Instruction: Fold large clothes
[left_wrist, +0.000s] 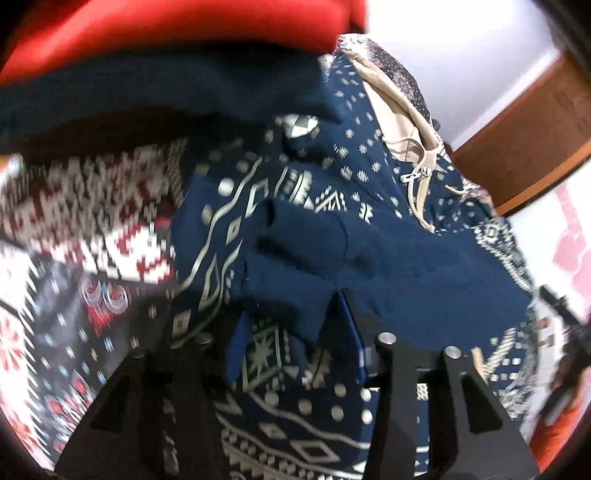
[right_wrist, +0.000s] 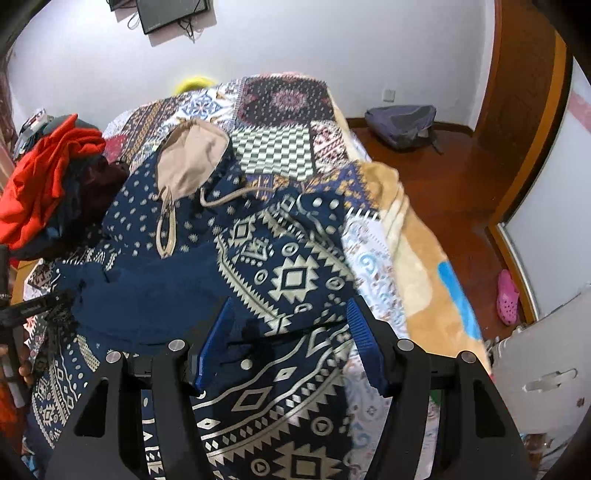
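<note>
Nearest the right gripper (right_wrist: 291, 343) lies the navy patterned hoodie (right_wrist: 288, 273), spread across the patchwork blanket (right_wrist: 280, 107) on the bed – its beige-lined hood (right_wrist: 192, 158) up at eleven o'clock. Those blue pads stand well apart over the cloth, gripping nothing. The left gripper (left_wrist: 291, 332) has its jaws partly parted above the hoodie's plain navy cuff (left_wrist: 332, 254), not pinching it. A red garment (right_wrist: 48, 177) sits heaped at nine o'clock.
</note>
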